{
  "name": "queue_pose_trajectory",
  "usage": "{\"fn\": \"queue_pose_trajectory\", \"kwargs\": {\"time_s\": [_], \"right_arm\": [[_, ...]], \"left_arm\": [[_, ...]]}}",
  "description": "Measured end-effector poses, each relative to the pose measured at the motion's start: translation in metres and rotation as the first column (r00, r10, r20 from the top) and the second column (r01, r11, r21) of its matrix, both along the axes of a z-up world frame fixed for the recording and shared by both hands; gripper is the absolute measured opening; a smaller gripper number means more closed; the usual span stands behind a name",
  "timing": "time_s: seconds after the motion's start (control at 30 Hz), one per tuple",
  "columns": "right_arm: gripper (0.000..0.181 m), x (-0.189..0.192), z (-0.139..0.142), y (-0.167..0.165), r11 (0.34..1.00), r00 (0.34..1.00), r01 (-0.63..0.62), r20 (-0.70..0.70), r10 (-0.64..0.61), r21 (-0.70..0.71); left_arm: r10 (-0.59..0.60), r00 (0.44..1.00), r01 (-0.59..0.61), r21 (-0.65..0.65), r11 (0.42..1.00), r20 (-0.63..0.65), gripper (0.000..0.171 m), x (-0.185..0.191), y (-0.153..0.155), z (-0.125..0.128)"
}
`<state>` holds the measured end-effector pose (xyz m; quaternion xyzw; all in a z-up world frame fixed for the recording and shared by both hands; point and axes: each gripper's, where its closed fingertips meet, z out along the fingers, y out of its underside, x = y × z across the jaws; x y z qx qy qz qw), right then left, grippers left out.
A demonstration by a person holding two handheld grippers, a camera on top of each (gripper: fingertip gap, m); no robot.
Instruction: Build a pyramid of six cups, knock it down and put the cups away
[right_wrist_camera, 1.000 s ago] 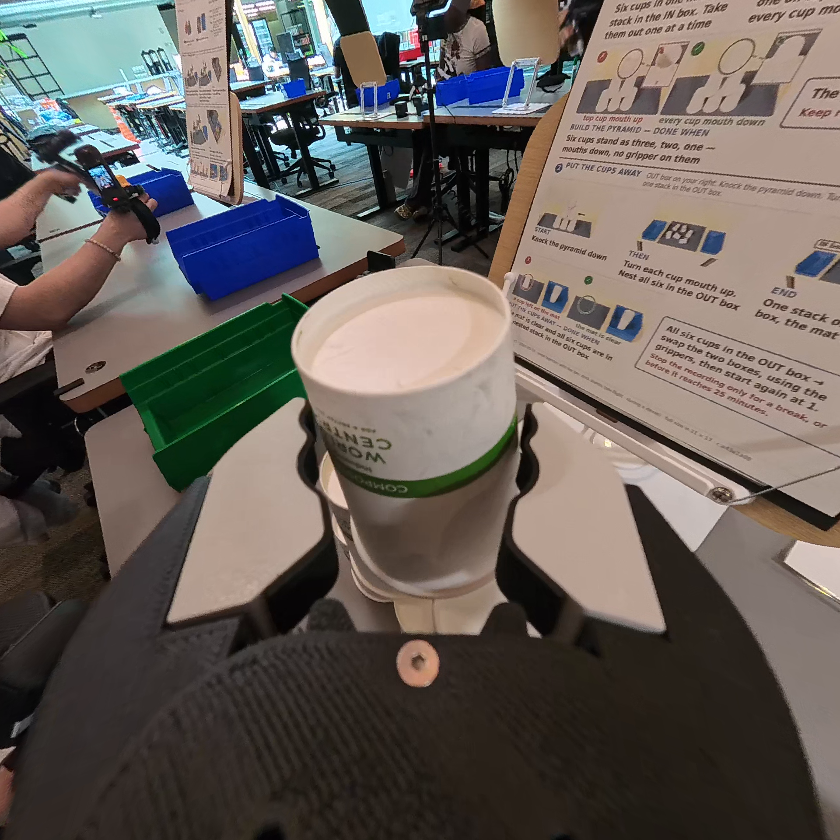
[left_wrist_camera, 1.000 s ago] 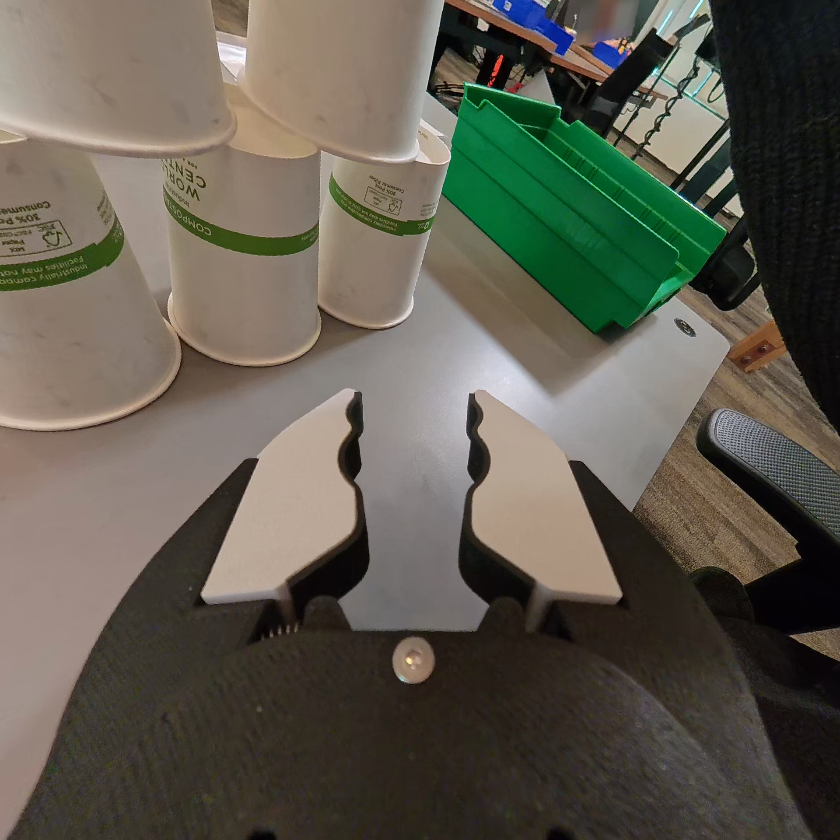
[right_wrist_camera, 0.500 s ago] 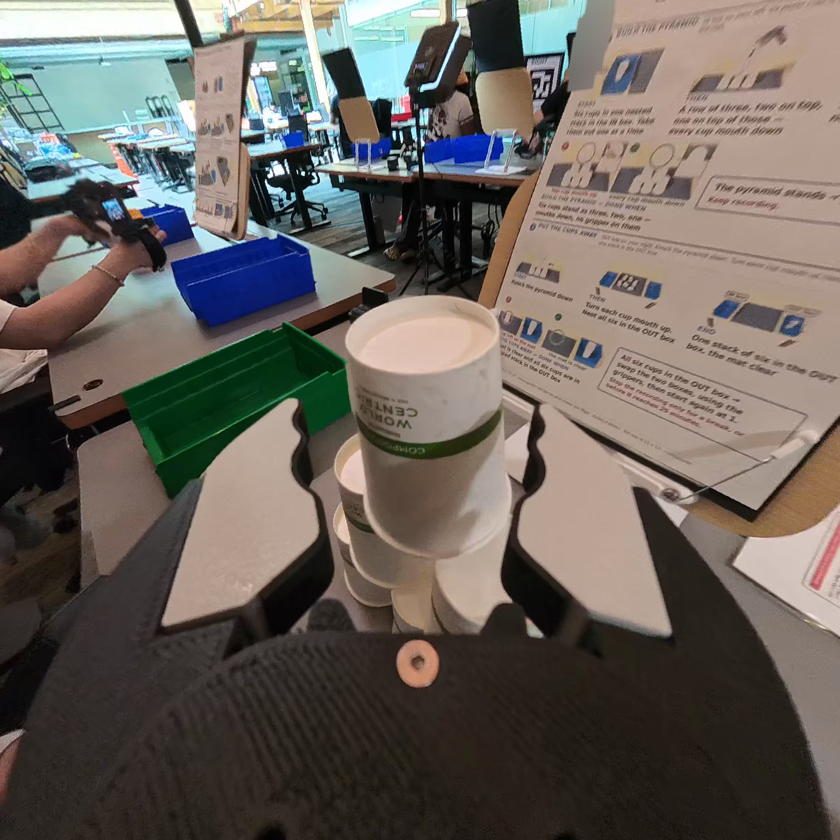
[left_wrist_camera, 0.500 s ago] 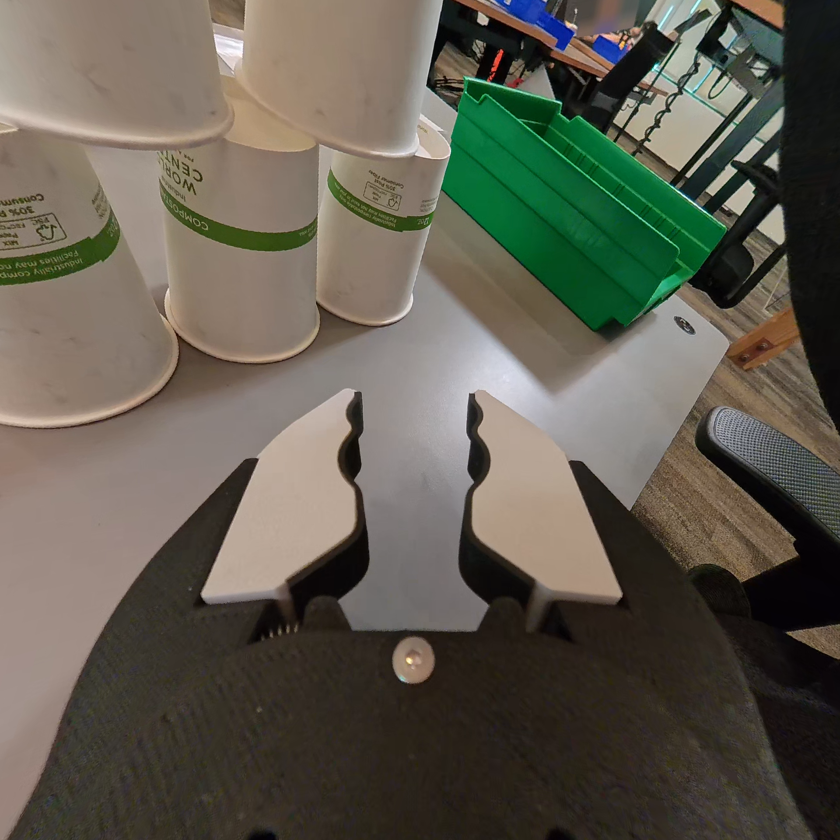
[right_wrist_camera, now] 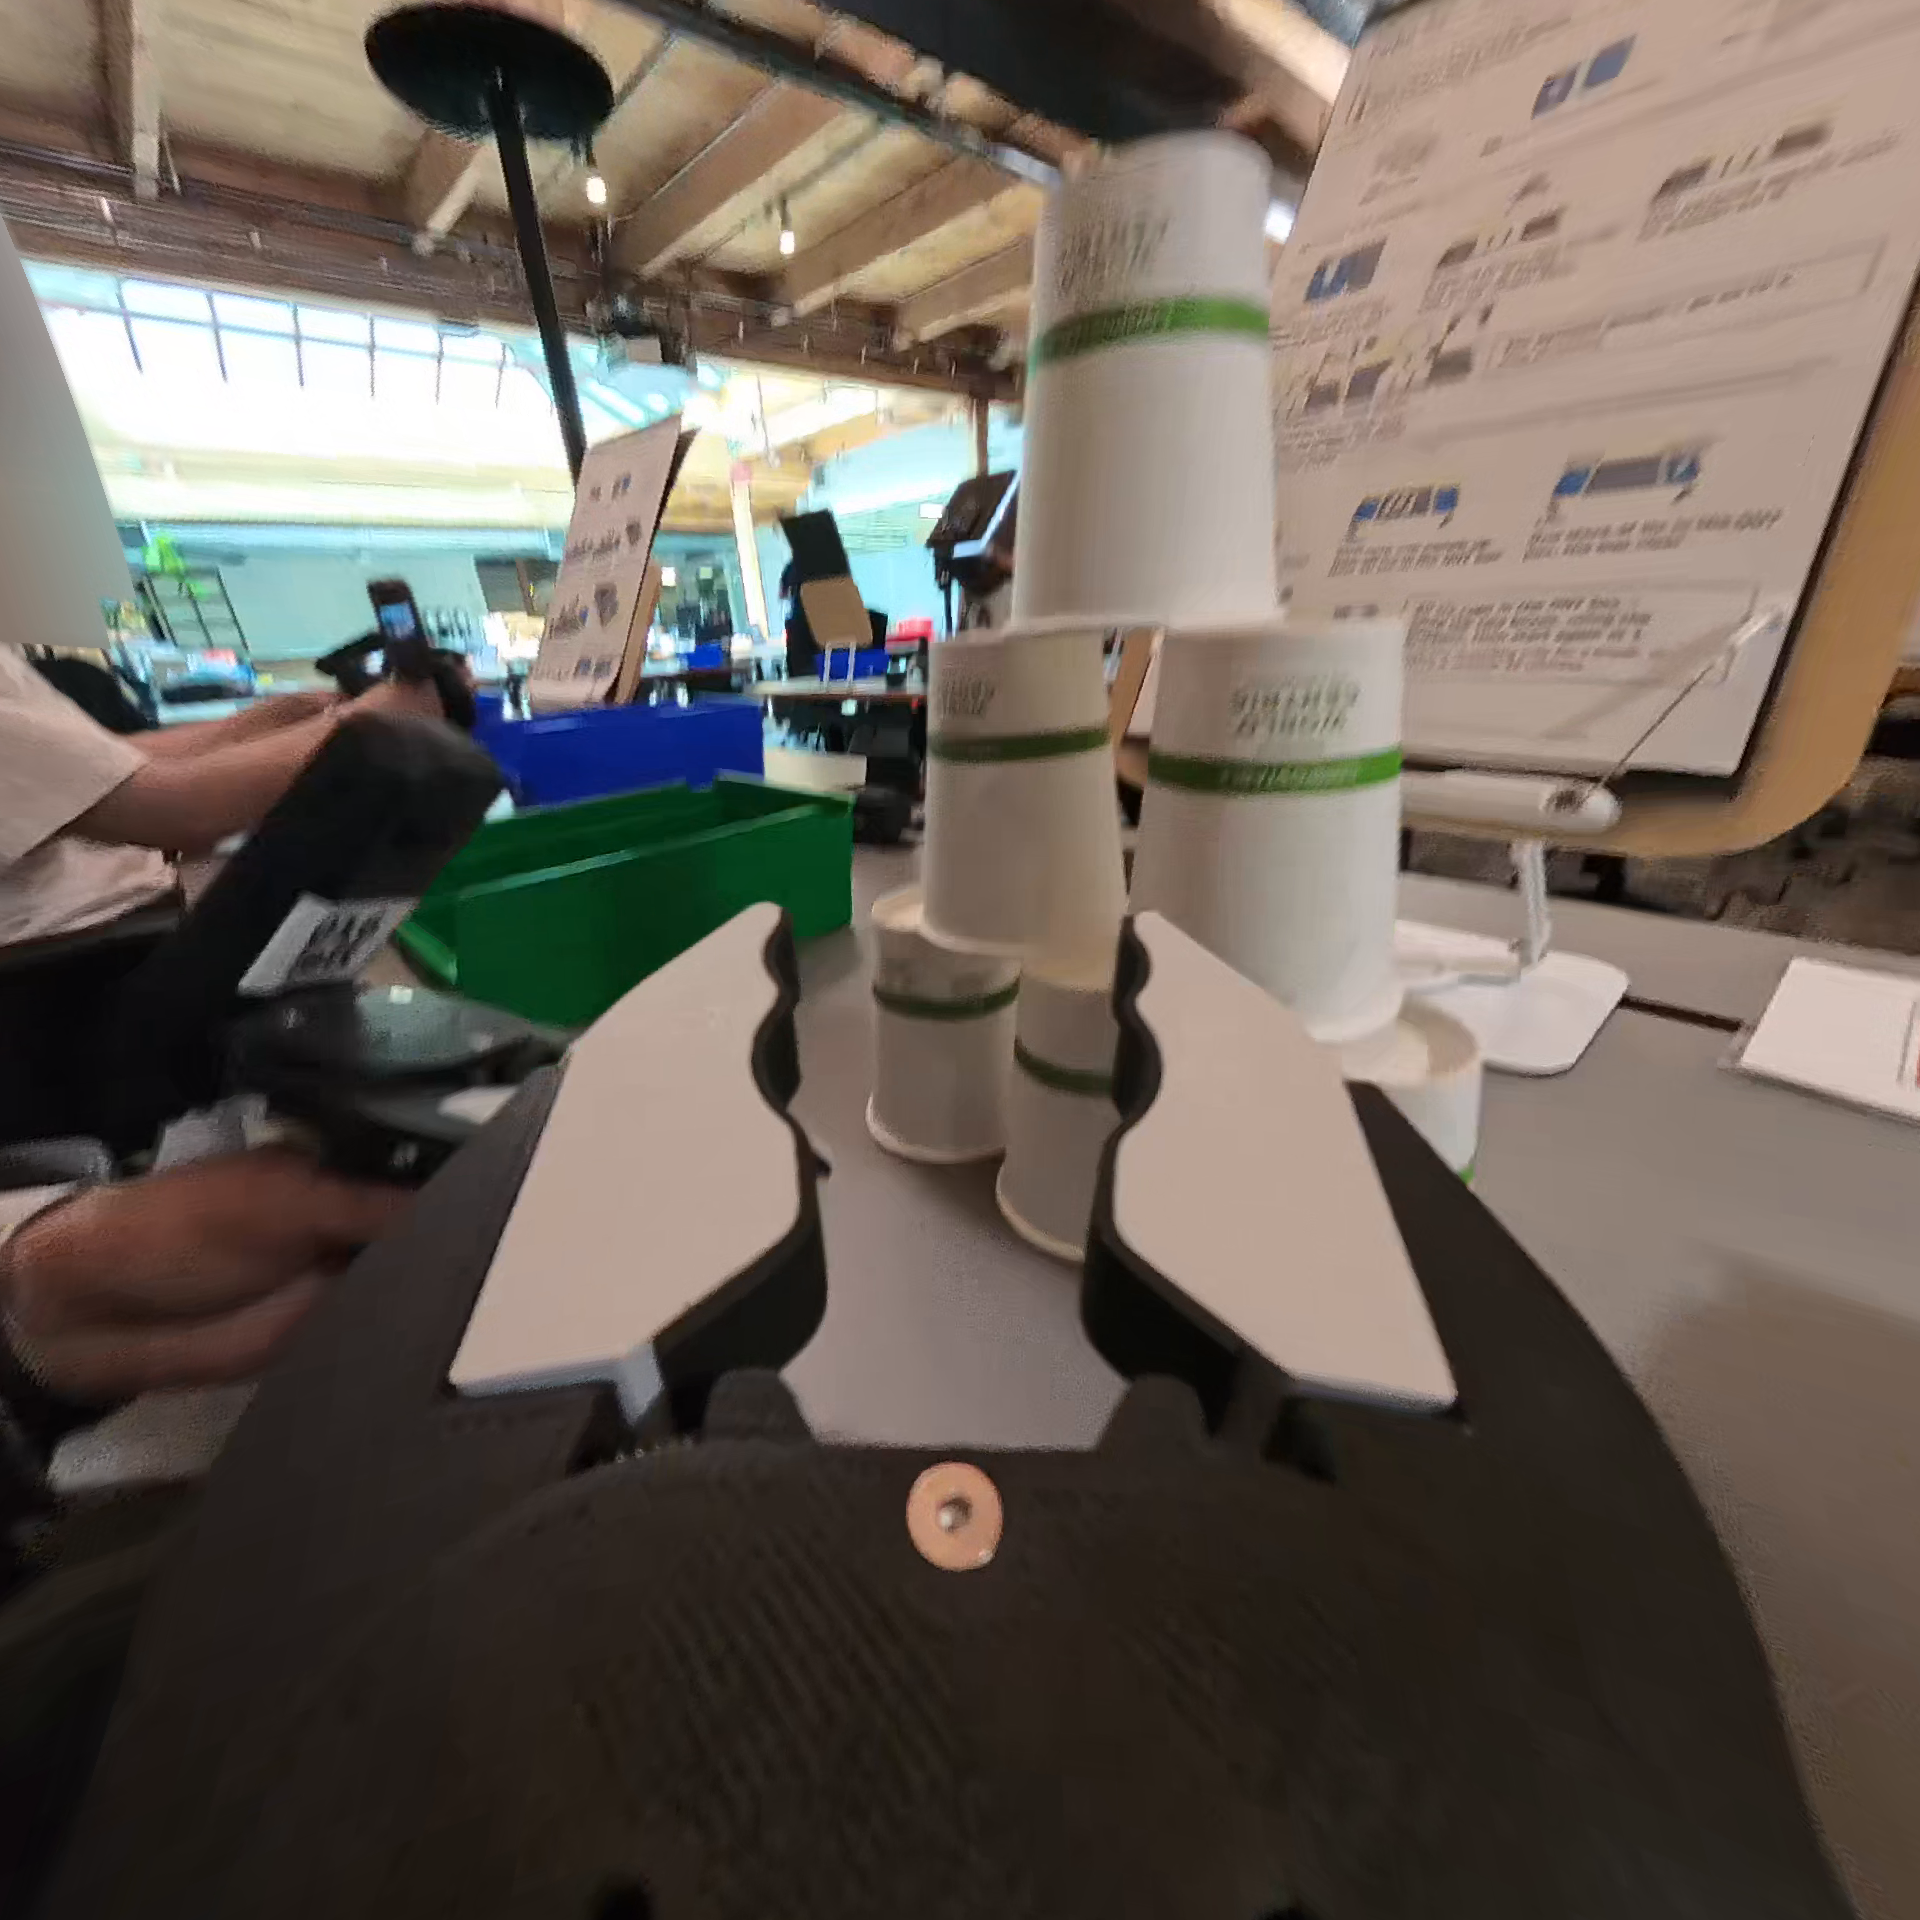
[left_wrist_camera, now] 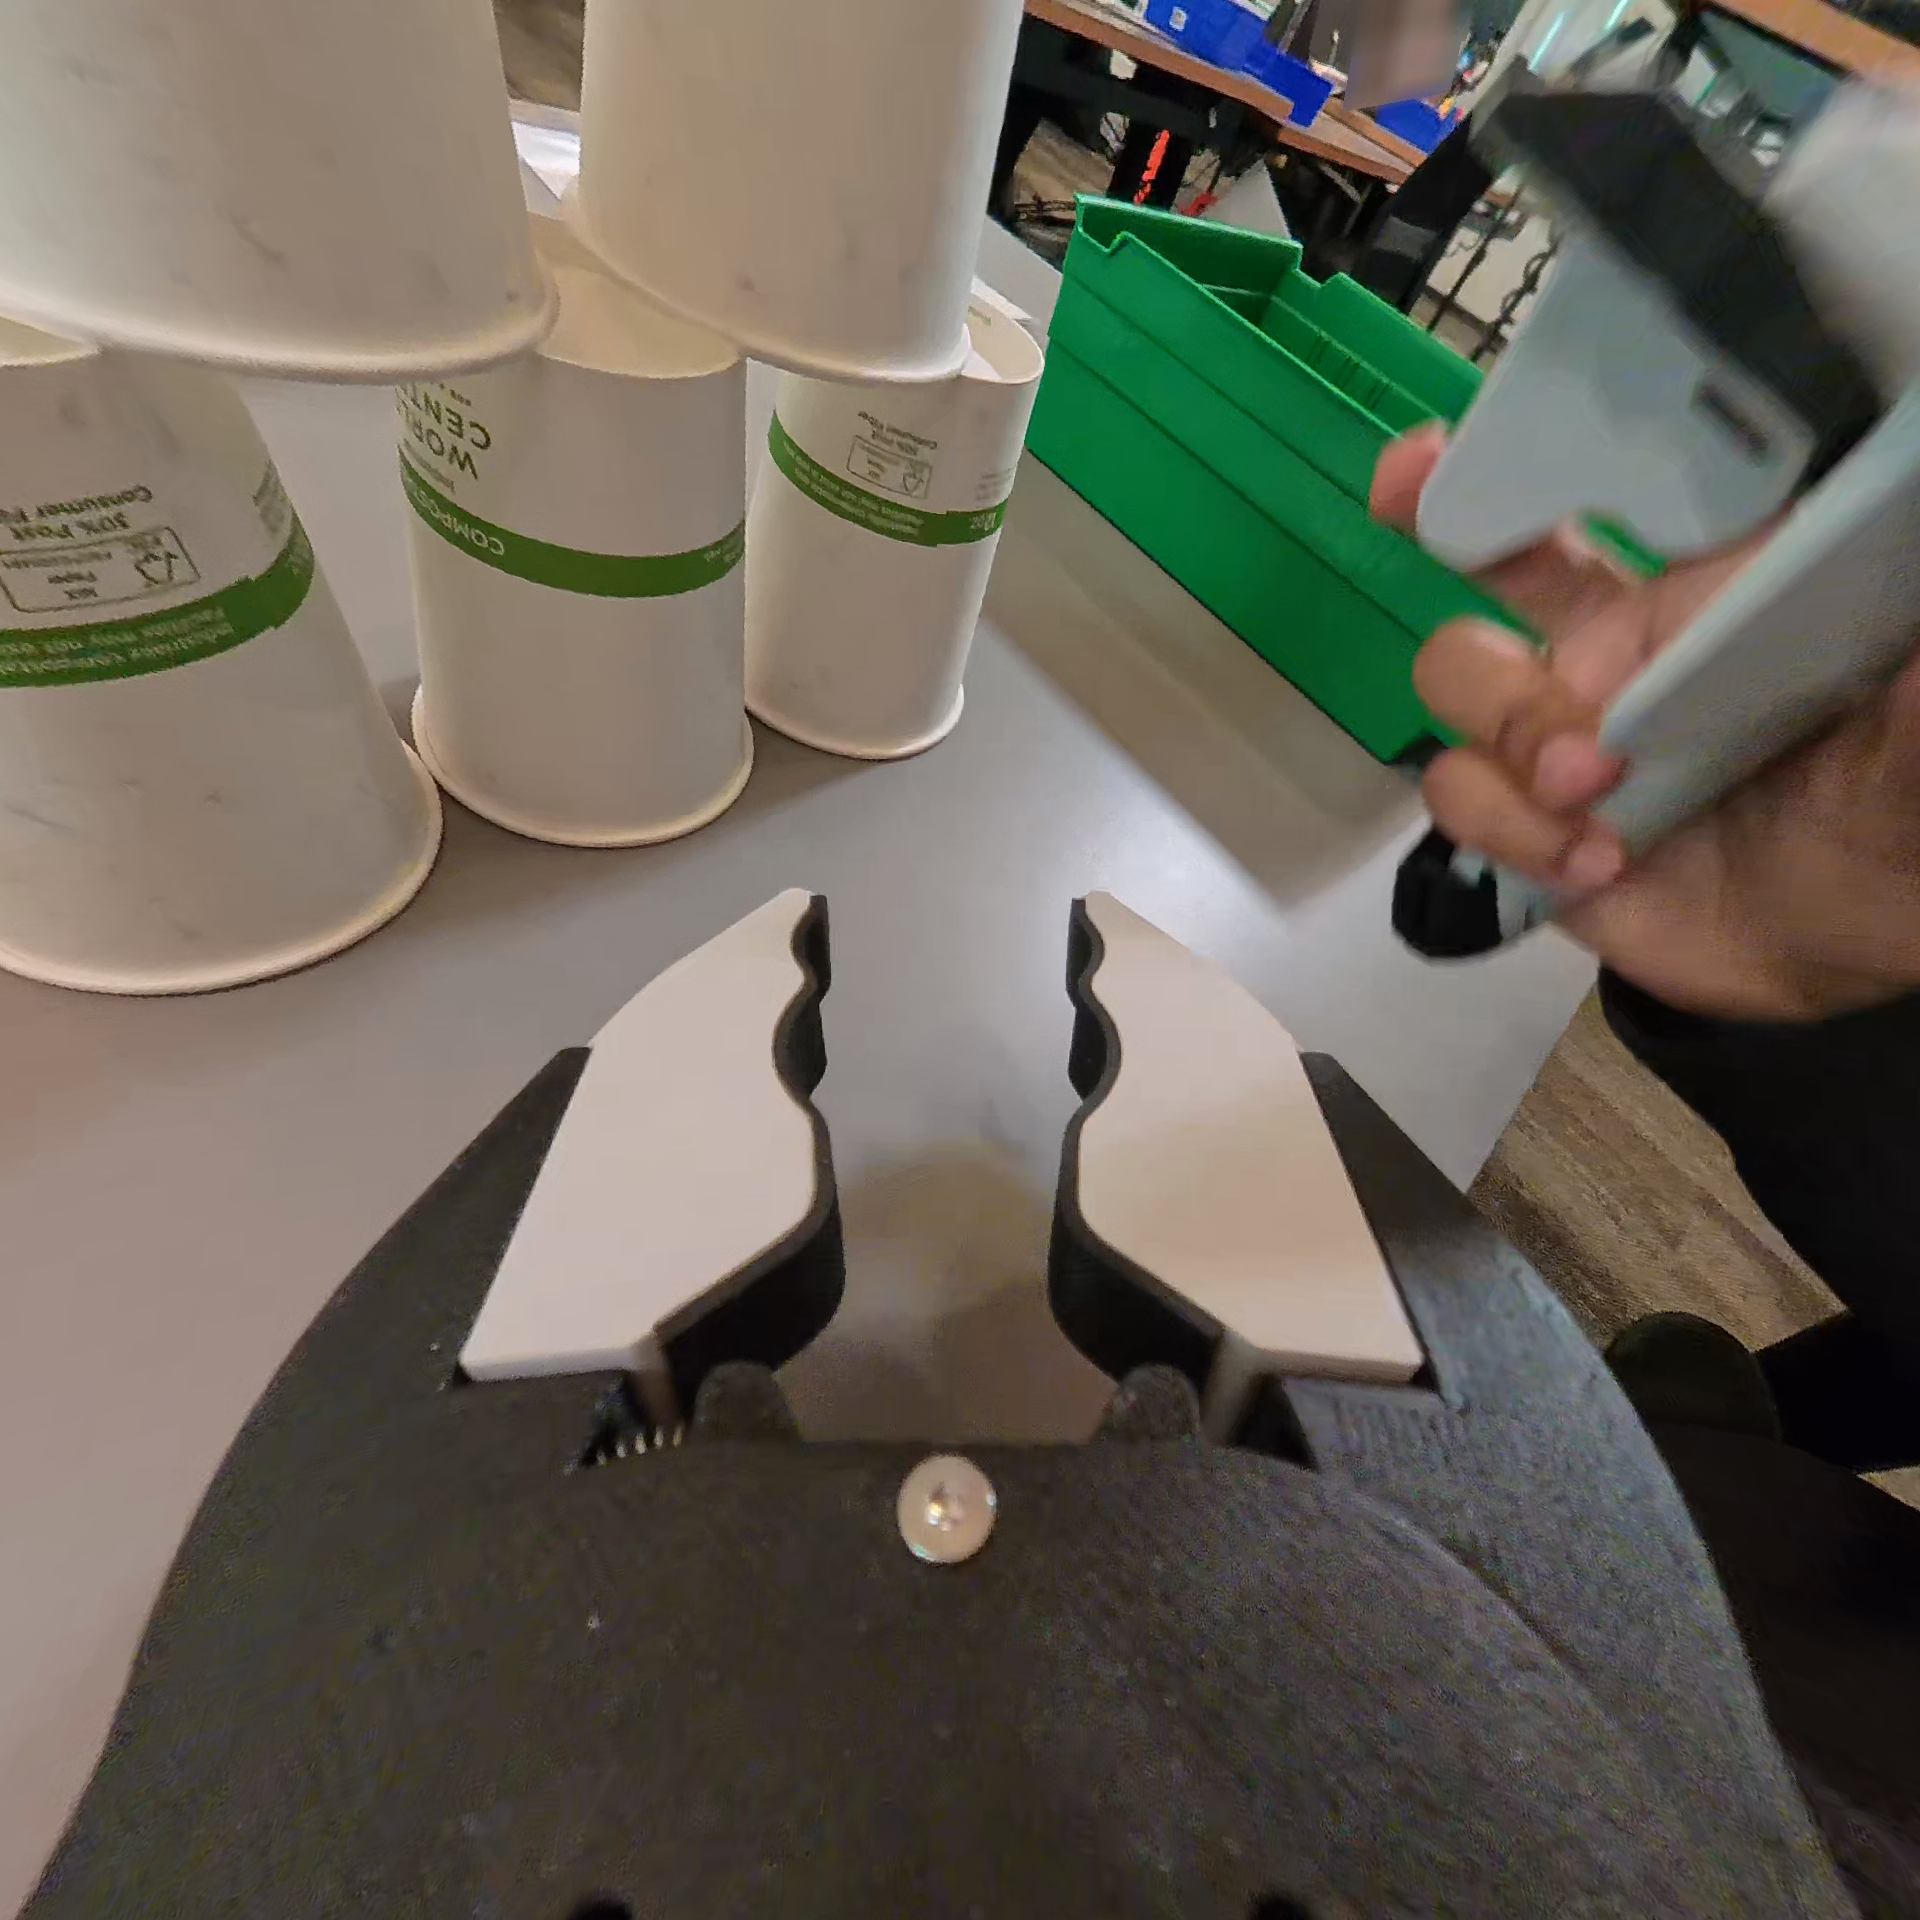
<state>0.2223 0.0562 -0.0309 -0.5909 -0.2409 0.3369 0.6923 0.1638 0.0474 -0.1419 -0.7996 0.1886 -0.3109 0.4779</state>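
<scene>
White paper cups with green bands stand mouth down as a pyramid on the grey table (left_wrist_camera: 208, 1195). In the right wrist view the top cup (right_wrist_camera: 1148, 416) rests on two middle cups (right_wrist_camera: 1013, 800) (right_wrist_camera: 1268, 831), above three bottom cups (right_wrist_camera: 940, 1039). My right gripper (right_wrist_camera: 956, 925) is open and empty, low and just in front of the pyramid. My left gripper (left_wrist_camera: 945, 914) is open and empty over bare table, with the bottom cups (left_wrist_camera: 582, 623) ahead to its left. The right gripper (left_wrist_camera: 1662, 416) also shows blurred in the left wrist view, held by a hand (left_wrist_camera: 1558, 748).
A green bin (left_wrist_camera: 1226, 468) stands beyond the cups; it also shows in the right wrist view (right_wrist_camera: 644, 883). An instruction board (right_wrist_camera: 1579, 364) on a white stand (right_wrist_camera: 1538, 977) is behind the pyramid. A paper sheet (right_wrist_camera: 1839, 1039) lies at the right. Another person sits at the far left (right_wrist_camera: 62, 810).
My right gripper has let go of the top cup and drawn back and down, so the whole pyramid now shows. It has come into the left wrist view. My left gripper has stayed put.
</scene>
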Motion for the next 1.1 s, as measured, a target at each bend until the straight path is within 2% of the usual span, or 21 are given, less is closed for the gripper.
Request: {"fn": "queue_pose_trajectory", "kwargs": {"time_s": [0.07,0.17,0.5,0.83,1.1], "right_arm": [[0.064,-0.003,-0.015,-0.005,0.999,0.998,-0.012,0.059,0.015,-0.050],[0.061,-0.001,-0.014,-0.003,0.998,0.998,-0.011,0.061,0.015,-0.063],[0.053,0.024,-0.022,0.017,0.968,0.992,-0.033,-0.125,0.002,-0.251],[0.047,0.021,-0.036,0.023,0.955,0.997,-0.015,-0.073,-0.007,-0.295],[0.040,0.029,-0.037,0.028,0.951,0.995,0.018,-0.090,-0.048,-0.309]], "left_arm": [[0.011,1.000,-0.011,0.011,1.000,0.004,0.045,-0.003,0.002,0.002],[0.035,0.999,-0.036,0.018,0.999,0.009,0.045,-0.008,0.007,0.004],[0.045,0.999,-0.046,0.018,0.999,0.006,0.045,-0.011,0.009,0.003],[0.041,0.999,-0.041,-0.012,0.999,0.028,0.045,-0.011,0.008,0.001],[0.047,0.998,-0.046,-0.019,0.999,0.038,0.045,-0.012,0.009,0.002]]}}
